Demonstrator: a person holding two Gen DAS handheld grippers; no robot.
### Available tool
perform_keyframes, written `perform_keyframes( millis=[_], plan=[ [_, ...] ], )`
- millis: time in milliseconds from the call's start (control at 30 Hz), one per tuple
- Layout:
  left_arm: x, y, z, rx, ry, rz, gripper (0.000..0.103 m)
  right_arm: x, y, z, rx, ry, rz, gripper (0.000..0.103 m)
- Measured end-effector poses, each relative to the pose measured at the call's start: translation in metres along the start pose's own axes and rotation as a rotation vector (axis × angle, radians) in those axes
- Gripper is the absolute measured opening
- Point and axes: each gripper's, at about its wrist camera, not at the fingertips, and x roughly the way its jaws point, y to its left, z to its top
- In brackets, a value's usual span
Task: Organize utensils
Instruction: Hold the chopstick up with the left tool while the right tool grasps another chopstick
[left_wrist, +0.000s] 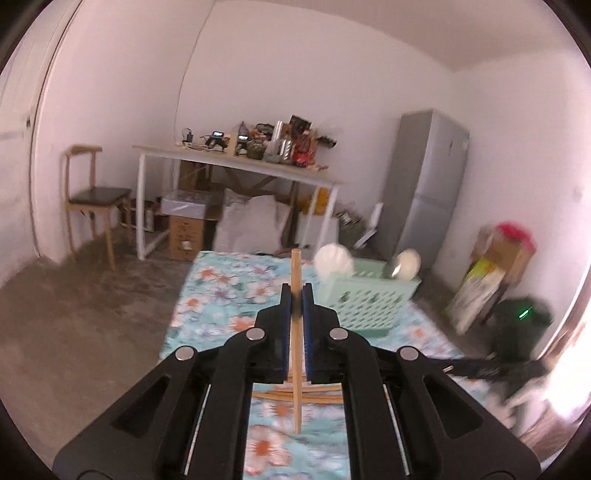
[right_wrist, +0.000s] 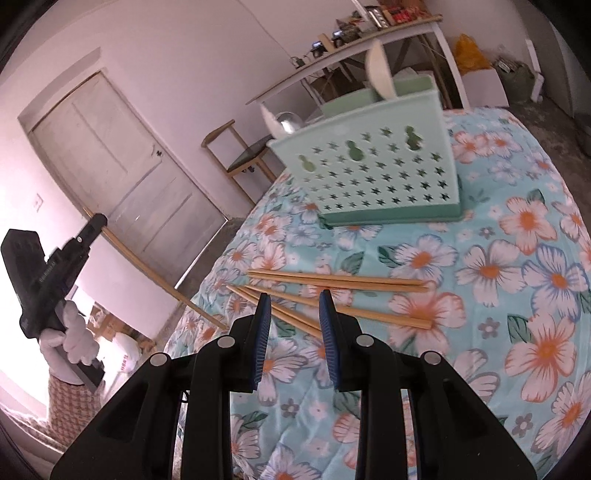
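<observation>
1. Surface: bed with floral quilt, teal ground, white/orange flowers, soft and slightly rumpled. Bare grey concrete floor around it.
2. Room, left wrist view: white walls, wooden chair with dark seat at 9 o'clock, white-framed tabletop loaded with clutter at 12 o'clock, cardboard boxes and white sacks under it, grey fridge at 2 o'clock. Right wrist view adds a white panelled door at 10 o'clock.
3. Utensil caddy: mint-green plastic, boxy, wall perforated with star cutouts plus a few bottle-shaped holes, darker green base. Stands upright on the quilt. White spoon bowls stick out of the top; also one shiny metal one.
4. Left gripper: black frame, blue ribbed pads, pinched on a single chopstick, light wood, thin and straight. Stick runs along the fingers, tip poking out past them, aimed toward the caddy at 1 o'clock, lifted off the quilt.
5. Right gripper: jaws spread, nothing between them, hovering above the loose chopsticks.
6. Loose chopsticks: same pale wood, several lying flat on the quilt in a rough fan, between the right gripper and the caddy, apart from the caddy.
7. White-gloved left hand visible at 9 o'clock in right wrist view.
</observation>
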Motion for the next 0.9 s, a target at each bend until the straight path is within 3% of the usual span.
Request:
perform_keyframes(
  millis=[100,233,400,567,900],
  plan=[
    [-0.007,0.015,-0.002,-0.12,-0.002,-0.1,0.005,0.001,0.005,0.001,-0.013,0.003,0.004,0.027],
    [0.009,0.058,-0.033,-0.423,0.049,-0.257,0.005,0.012,0.008,0.004,-0.006,0.042,0.029,0.027],
    [0.033,0.089,-0.085,-0.582,0.122,-0.223,0.005,0.043,0.015,0.005,-0.075,0.13,0.01,0.027],
    [0.036,0.106,-0.107,-0.599,0.138,-0.164,0.006,0.085,0.043,0.011,-0.271,0.231,0.001,0.026],
    [0.035,0.113,-0.107,-0.431,0.158,-0.024,0.011,0.172,0.117,0.012,-0.685,0.399,0.027,0.02]
  ],
)
